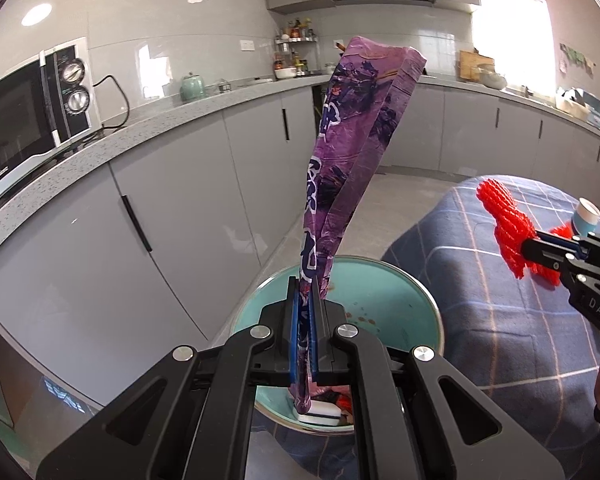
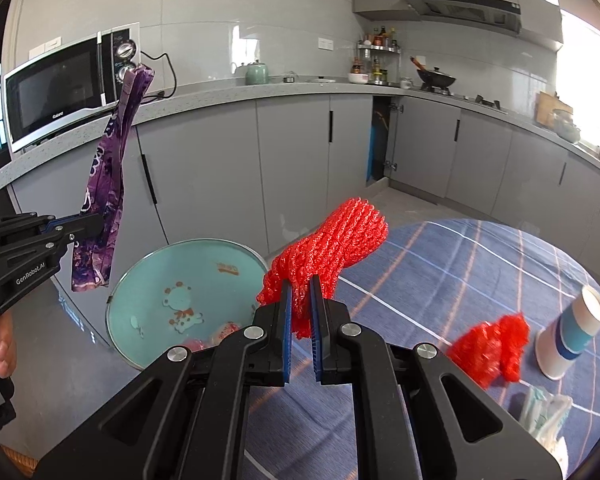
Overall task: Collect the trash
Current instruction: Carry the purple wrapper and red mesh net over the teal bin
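My left gripper [image 1: 305,300] is shut on a long purple snack wrapper [image 1: 352,148] and holds it upright over the teal trash bin [image 1: 400,292]; wrapper [image 2: 106,200] and left gripper [image 2: 82,226] also show in the right wrist view. My right gripper [image 2: 301,292] is shut on a red foam fruit net [image 2: 328,252], held above the table edge beside the bin [image 2: 156,292]. The net [image 1: 508,220] also shows at the right of the left wrist view. Some trash lies at the bin's bottom [image 1: 324,412].
A blue plaid tablecloth [image 2: 440,272] covers the table. On it lie a second red foam net [image 2: 490,346], a tipped paper cup [image 2: 572,332] and a crumpled white wrapper [image 2: 544,412]. Grey kitchen cabinets [image 2: 292,160] and a microwave [image 2: 60,88] stand behind.
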The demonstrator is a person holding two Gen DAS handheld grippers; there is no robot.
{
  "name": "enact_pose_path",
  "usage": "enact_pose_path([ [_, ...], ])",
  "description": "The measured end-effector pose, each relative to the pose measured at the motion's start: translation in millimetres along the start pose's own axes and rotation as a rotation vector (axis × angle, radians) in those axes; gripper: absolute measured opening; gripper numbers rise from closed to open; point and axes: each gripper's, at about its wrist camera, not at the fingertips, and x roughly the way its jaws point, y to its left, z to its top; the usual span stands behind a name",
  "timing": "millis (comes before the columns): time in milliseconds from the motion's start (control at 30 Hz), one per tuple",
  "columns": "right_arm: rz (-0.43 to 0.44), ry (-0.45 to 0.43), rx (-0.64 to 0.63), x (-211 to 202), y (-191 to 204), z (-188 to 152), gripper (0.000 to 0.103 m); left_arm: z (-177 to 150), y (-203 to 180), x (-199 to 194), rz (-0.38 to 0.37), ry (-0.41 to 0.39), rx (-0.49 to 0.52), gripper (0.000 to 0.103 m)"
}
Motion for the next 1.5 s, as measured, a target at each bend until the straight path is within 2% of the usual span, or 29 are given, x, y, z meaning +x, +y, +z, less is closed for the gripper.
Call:
enact_pose_path([
  [433,0.048,-0.009,-0.043,20.7,27.2,16.0,0.009,6.9,21.8,0.9,0.064,-0.025,-0.032,0.005],
  [1500,0.106,0.013,-0.100,37.4,50.9,17.2,0.009,4.9,25.6,6.7,0.059,-0.007,-0.039,0.005],
])
